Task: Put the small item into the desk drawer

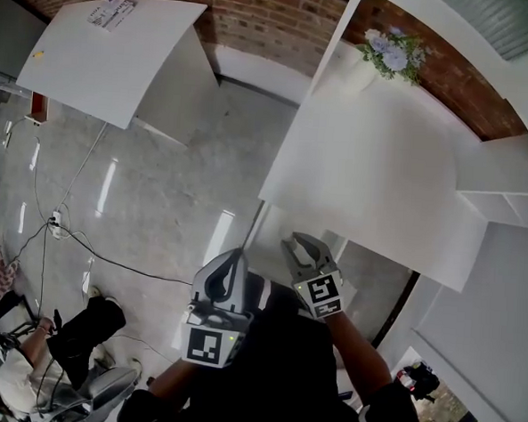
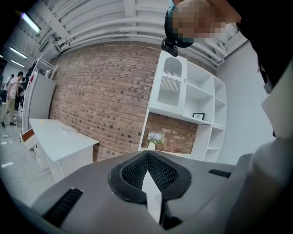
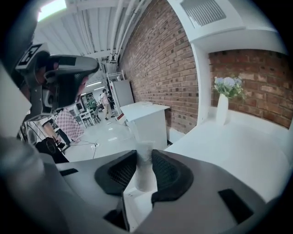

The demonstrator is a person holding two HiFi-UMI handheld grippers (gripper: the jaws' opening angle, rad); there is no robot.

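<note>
In the right gripper view, a small whitish cylinder, the small item (image 3: 143, 170), sits upright between the dark ribbed pads of my right gripper (image 3: 143, 167), which is shut on it. The head view shows that gripper (image 1: 303, 249) held close to my chest, just below the near edge of the white desk (image 1: 374, 168). My left gripper (image 1: 230, 277) hangs beside it on the left, over the floor. Its jaws (image 2: 147, 154) meet at the tips with nothing between them. I cannot pick out a drawer in these views.
A white vase of pale flowers (image 1: 391, 51) stands at the desk's far end by the brick wall. White shelving (image 1: 506, 185) rises on the right. A second white desk (image 1: 113, 49) stands back left. Cables (image 1: 67, 229) cross the glossy floor, and a seated person (image 1: 23, 360) is at lower left.
</note>
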